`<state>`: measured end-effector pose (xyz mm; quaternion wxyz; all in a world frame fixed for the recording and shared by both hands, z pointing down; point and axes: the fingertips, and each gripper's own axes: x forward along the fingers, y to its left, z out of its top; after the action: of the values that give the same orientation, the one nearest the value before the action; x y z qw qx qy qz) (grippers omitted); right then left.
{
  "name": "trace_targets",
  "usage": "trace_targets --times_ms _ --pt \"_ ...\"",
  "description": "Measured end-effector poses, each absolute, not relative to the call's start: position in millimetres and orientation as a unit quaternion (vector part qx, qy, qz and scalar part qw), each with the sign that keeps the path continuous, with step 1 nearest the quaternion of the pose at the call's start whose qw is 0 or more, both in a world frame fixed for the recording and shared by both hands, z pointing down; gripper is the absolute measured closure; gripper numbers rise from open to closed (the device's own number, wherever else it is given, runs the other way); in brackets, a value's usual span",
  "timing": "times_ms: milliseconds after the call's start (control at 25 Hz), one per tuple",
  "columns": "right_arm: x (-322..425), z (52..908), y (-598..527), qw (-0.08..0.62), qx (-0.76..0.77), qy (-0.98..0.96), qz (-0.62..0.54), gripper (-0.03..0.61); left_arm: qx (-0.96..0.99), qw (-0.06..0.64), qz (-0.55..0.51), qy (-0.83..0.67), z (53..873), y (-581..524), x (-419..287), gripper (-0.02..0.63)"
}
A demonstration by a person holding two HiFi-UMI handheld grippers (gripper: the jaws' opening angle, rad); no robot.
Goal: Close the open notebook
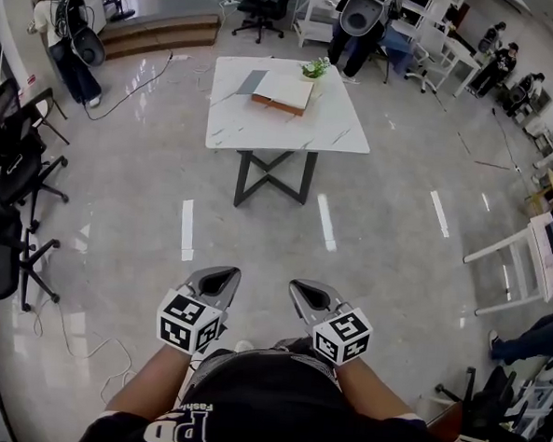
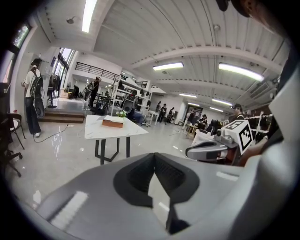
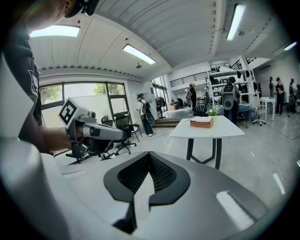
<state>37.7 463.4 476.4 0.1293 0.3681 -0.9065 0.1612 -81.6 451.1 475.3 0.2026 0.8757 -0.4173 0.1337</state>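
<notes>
The open notebook lies on a white marble-top table far ahead of me, showing pale pages and a brown edge; it appears small in the left gripper view and the right gripper view. Both grippers are held close to my body, well short of the table. My left gripper is shut with nothing in it. A little to its right, my right gripper is shut and empty too. Each gripper view shows the other gripper beside it.
A small potted plant and a grey sheet share the tabletop. Black office chairs stand at the left, a white desk at the right. People stand beyond the table. A cable trails on the glossy floor.
</notes>
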Motion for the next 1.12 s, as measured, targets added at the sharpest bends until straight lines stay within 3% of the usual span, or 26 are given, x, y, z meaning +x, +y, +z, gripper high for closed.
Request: trace_targets --times_ms 1120 --pt "24.4 483.9 385.5 0.12 0.339 -0.916 0.18 0.578 0.854 0.227 0.145 -0.444 495.4 389.4 -90.7 0.555"
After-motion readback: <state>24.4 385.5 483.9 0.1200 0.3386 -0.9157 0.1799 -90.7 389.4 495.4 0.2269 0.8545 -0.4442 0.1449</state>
